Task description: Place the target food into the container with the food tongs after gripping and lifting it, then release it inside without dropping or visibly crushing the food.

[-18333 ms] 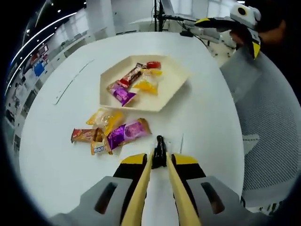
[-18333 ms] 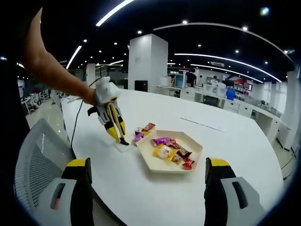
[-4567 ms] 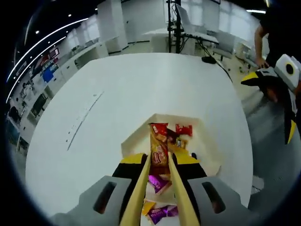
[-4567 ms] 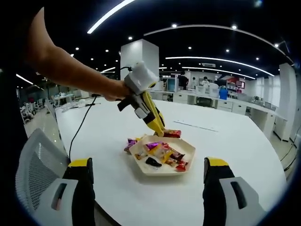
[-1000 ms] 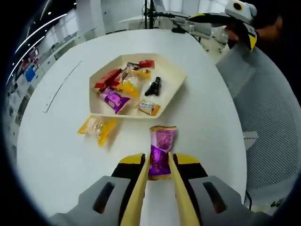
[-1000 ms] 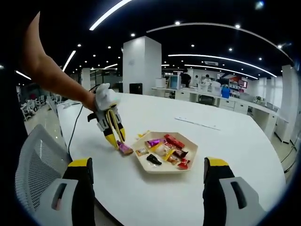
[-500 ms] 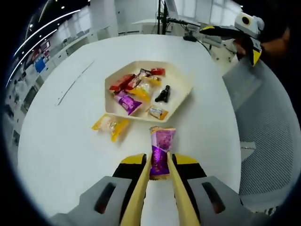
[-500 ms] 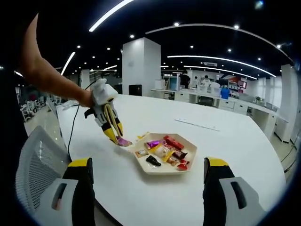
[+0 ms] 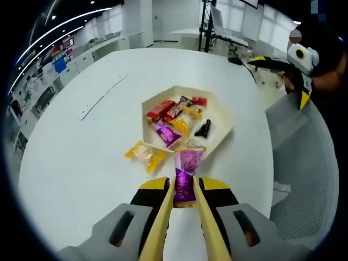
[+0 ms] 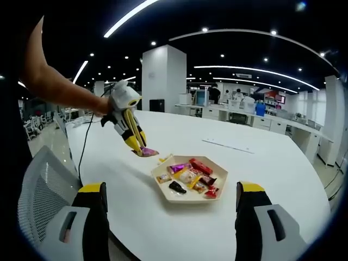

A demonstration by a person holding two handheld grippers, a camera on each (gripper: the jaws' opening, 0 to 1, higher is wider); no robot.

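My left gripper (image 9: 185,184) is shut on the lower end of a purple snack packet (image 9: 188,161). The packet hangs in the air just before the near rim of the cream hexagonal tray (image 9: 224,132). In the right gripper view the left gripper (image 10: 137,145) holds the purple packet (image 10: 147,153) above the table, left of the tray (image 10: 216,193). The tray holds several wrapped snacks, red, purple and yellow, and a small black object (image 9: 203,129). My right gripper (image 10: 169,187) is open and empty, well back from the tray at the table's edge.
A yellow packet (image 9: 145,155) lies on the white round table (image 9: 81,163), left of the tray. A grey mesh chair (image 9: 304,168) stands at the table's right edge. The right gripper (image 9: 296,68) shows beyond it, in a person's hand.
The left gripper has risen with the purple packet, lifting it off the table and carrying it toward the tray's near rim. The right gripper has stayed open and still.
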